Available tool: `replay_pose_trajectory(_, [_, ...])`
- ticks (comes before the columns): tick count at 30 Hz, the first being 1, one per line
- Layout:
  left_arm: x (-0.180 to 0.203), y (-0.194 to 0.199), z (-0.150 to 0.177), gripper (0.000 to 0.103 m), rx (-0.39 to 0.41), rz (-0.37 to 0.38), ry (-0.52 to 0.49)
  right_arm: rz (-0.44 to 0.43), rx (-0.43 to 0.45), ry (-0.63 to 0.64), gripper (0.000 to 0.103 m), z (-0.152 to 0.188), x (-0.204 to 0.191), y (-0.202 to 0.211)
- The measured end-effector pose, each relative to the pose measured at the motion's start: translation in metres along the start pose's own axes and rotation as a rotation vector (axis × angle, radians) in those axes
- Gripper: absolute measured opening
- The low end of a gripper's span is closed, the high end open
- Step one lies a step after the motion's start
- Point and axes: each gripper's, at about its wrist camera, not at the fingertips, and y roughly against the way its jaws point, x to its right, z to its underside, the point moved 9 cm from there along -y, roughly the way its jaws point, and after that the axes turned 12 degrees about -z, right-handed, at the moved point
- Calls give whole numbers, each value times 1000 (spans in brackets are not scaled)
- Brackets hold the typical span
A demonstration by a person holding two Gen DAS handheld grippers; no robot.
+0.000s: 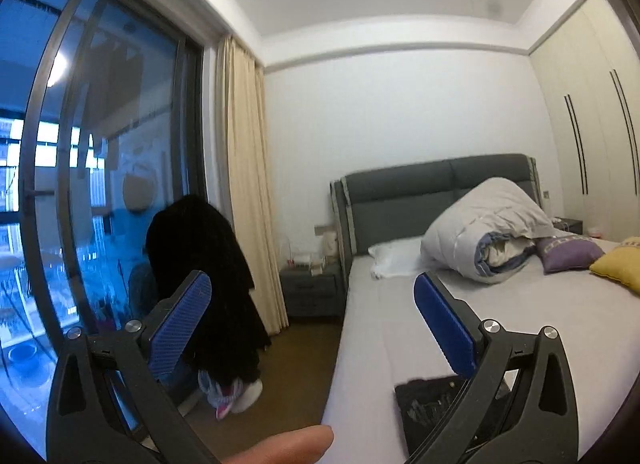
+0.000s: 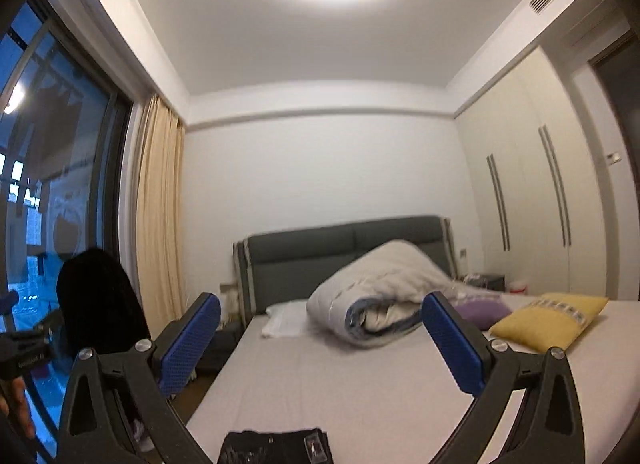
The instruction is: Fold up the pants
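Nearest the cameras, both tools are raised and point level across a bedroom. The left tool [image 1: 312, 296] has its blue-padded jaws spread wide with nothing between them; a fingertip [image 1: 296, 444] of the person shows at the bottom edge of that view. The right tool [image 2: 320, 318] is spread just as wide and also holds nothing.

The pants [image 2: 276, 447], a dark folded bundle, lie on the near edge of the bed [image 2: 360, 384], low in both views. From the right tool they sit below and between the jaws; from the left tool they sit below and to the right, under its right jaw [image 1: 436, 408]. The right hand seems the nearer one. The bundle's long side runs across the right view. Judging by how compact it looks, the folding appears finished or nearly so.

Farther along the mattress lie a rolled white duvet [image 1: 480, 232], a purple cushion [image 1: 568, 252] and a yellow cushion [image 2: 548, 320], with a grey headboard [image 1: 400, 200] behind. To the left, a chair draped in dark clothing [image 1: 208, 264] stands before a large window [image 1: 100, 144] with a cream curtain [image 1: 244, 184]. Wardrobe doors [image 2: 532, 192] fill the right wall.
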Motion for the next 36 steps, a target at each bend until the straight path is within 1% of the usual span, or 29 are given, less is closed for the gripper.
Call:
replay_pose_trajectory(1, [-9, 6, 0, 103, -34, 5, 11, 0, 7, 10, 103, -6, -3, 7])
replay_pose_trajectory(2, [-12, 7, 3, 103, -90, 14, 19, -1, 8, 25, 103, -12, -7, 12])
replay_pose_trajectory(3, [-20, 16, 3, 103, -125, 22, 20, -6, 0, 33, 103, -15, -12, 18])
replay_pose_trajectory(4, [-20, 17, 6, 103, -155, 42, 16, -17, -18, 37, 103, -14, -16, 18])
replay_pose_trajectory(6, [-17, 23, 17, 103, -212, 74, 0, -42, -84, 31, 103, -10, -24, 19])
replay_pose_trajectory(8, [-14, 28, 35, 103, -276, 110, -5, -20, -153, 17, 103, 2, -24, 15])
replay_pose_trajectory(9, [-8, 29, 49, 103, -328, 139, -10, -4, -191, 6, 103, 12, -22, 10])
replay_pose_trajectory(10, [5, 21, 65, 103, -379, 167, -13, 9, -229, -5, 103, 24, -19, 7])
replay_pose_trajectory(11, [11, 21, 82, 103, -440, 197, -17, 30, -285, -21, 103, 37, -16, 2])
replay_pose_trajectory(12, [25, 12, 98, 103, -502, 224, -27, 53, -348, -44, 103, 54, -13, -4])
replay_pose_trajectory(13, [31, 12, 115, 103, -555, 237, -39, 75, -414, -75, 103, 73, -8, -10])
replay_pose_trajectory(16, [43, 12, 153, 103, -647, 246, -63, 106, -558, -136, 103, 120, 0, -21])
replay_pose_trajectory(18, [49, 10, 175, 103, -699, 251, -75, 126, -636, -131, 103, 150, 0, -20])
replay_pose_trajectory(19, [56, 8, 190, 103, -721, 251, -86, 130, -661, -127, 103, 162, 1, -21])
replay_pose_trajectory(21, [64, 10, 207, 103, -744, 256, -105, 128, -700, -115, 103, 182, -3, -21])
replay_pose_trajectory(24, [75, -9, 230, 103, -776, 271, -108, 111, -733, -88, 103, 199, -11, -28])
replay_pose_trajectory(26, [82, -14, 239, 103, -783, 280, -106, 93, -750, -72, 103, 207, -17, -30])
replay_pose_trajectory(27, [88, -23, 244, 103, -785, 282, -108, 87, -756, -70, 103, 213, -19, -32])
replay_pose_trajectory(29, [93, -26, 250, 103, -787, 279, -118, 76, -771, -67, 103, 222, -23, -33])
replay_pose_trajectory(30, [94, -30, 248, 103, -788, 279, -120, 74, -781, -64, 103, 226, -25, -33])
replay_pose_trajectory(36, [97, -39, 256, 103, -792, 270, -126, 71, -834, -60, 103, 238, -29, -34])
